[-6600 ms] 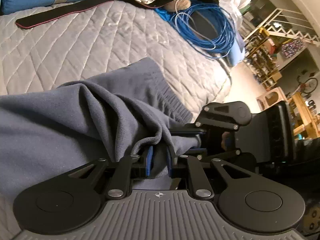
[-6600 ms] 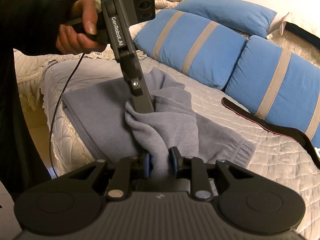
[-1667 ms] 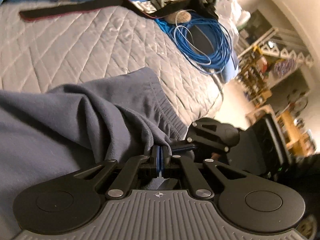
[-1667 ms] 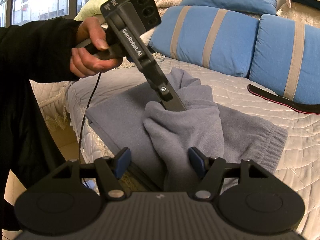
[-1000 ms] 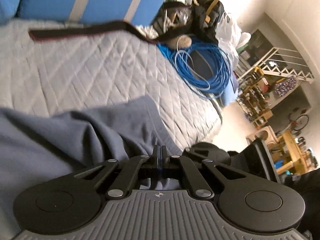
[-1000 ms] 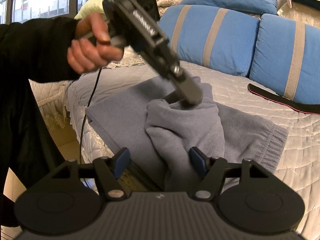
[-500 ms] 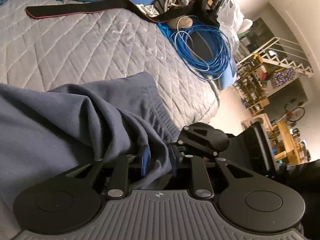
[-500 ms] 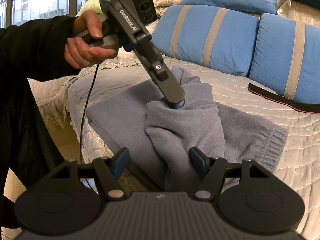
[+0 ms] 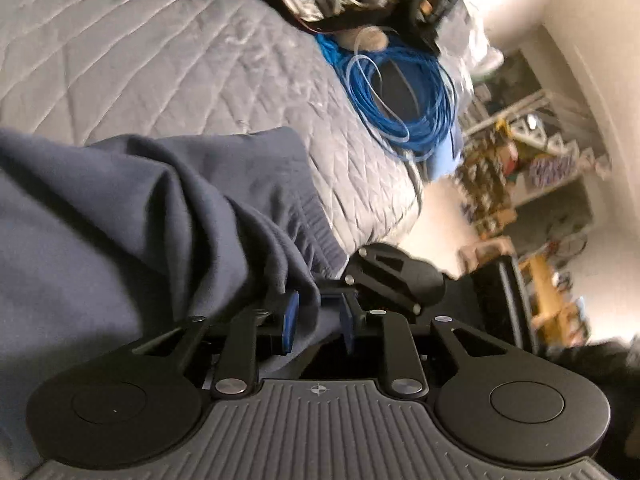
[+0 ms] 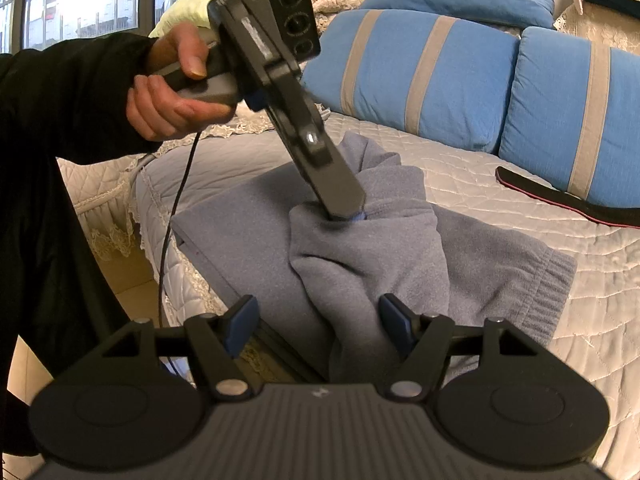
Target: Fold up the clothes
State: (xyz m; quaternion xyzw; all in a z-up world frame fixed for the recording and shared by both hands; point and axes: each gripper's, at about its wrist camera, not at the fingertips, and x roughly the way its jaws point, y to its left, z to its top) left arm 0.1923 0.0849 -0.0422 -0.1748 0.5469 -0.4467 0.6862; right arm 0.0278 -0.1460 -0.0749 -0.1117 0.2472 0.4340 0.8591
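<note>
Grey sweatshirt bunched on the bed.
Left hand-held gripper clamped on a fold; right hand-held gripper jaws apart, fabric between, not pinched.

A blue-grey fleece garment with a ribbed cuff lies bunched and half-folded at the bed's edge.

Warm indoor light, window glare, blurred fisheye edges.

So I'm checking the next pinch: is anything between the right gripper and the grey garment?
Nothing visible. The right gripper stands open right at the grey garment, a fold rising between its pads. The left gripper has fabric between its pads.
</note>
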